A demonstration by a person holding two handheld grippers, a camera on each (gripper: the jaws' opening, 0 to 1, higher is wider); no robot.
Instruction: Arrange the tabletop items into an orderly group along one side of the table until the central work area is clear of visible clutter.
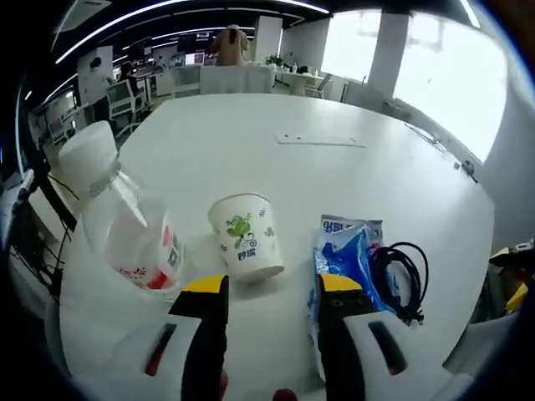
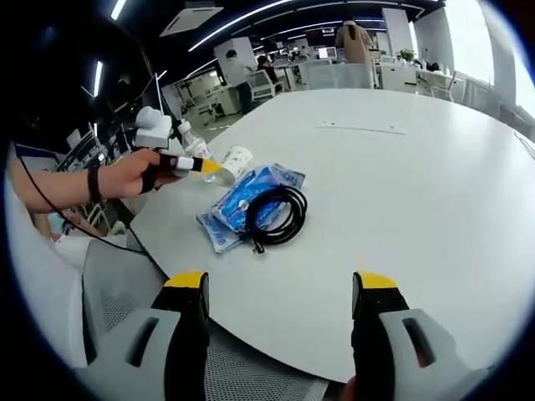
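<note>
In the left gripper view a white paper cup (image 1: 246,236) with a green print stands just beyond my open left gripper (image 1: 272,286). A clear plastic bottle (image 1: 117,213) with a red label lies tilted at its left. A blue snack packet (image 1: 344,252) and a coiled black cable (image 1: 401,276) lie at the right. In the right gripper view my right gripper (image 2: 282,281) is open and empty near the table edge. Beyond it lie the black cable (image 2: 274,213) on the blue packet (image 2: 242,196), then the paper cup (image 2: 237,159). The left gripper (image 2: 199,164), held by a hand, reaches in from the left.
The large white round table (image 1: 334,180) stretches far ahead, bare except for a flat plate (image 1: 321,139) set in its middle. A grey mesh chair (image 2: 125,276) sits at the near edge. Office desks, chairs and a standing person (image 2: 354,40) fill the background.
</note>
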